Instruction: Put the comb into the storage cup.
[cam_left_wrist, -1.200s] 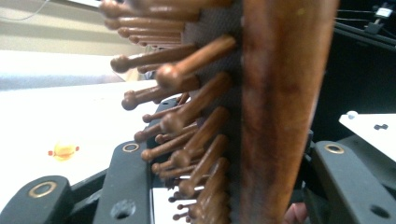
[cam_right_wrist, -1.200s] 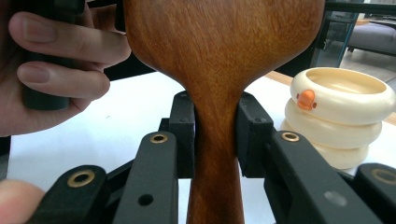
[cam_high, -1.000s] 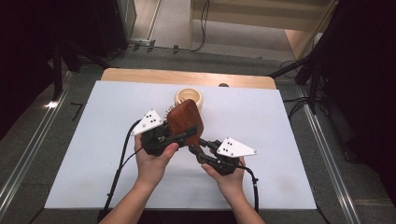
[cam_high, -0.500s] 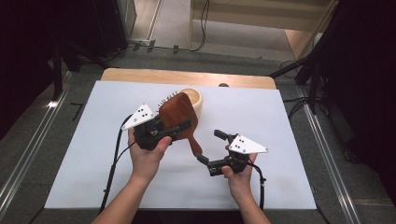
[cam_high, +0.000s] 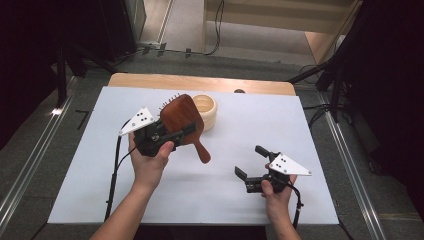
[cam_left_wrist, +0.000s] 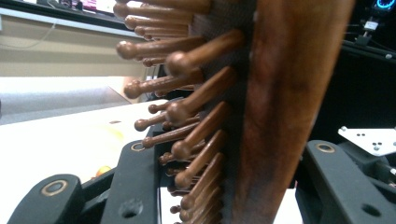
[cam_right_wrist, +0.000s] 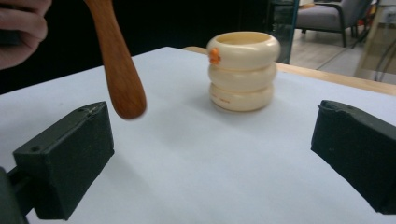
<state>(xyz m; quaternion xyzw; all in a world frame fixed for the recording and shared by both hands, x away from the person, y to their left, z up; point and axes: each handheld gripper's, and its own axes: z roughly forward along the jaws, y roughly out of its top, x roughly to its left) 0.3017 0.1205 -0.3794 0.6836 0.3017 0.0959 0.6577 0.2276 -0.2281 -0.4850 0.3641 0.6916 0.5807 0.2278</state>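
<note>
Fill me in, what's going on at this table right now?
A person works two handheld grippers over a white table. The left gripper is shut on a wooden hairbrush, gripping its head and holding it off the table, handle pointing down toward the person. The right gripper rests low with its jaws open and nothing between them. A cream ringed holder stands beyond the brush.

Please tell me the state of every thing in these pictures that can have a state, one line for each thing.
Wooden hairbrush: lifted off the table, clamped at its head, handle pointing down.
Left gripper: shut on the wooden hairbrush, bristles against one jaw.
Right gripper: open, holding nothing, jaws wide apart, low over the table.
Cream ringed cup: upright on the white table cover, untouched.
</note>
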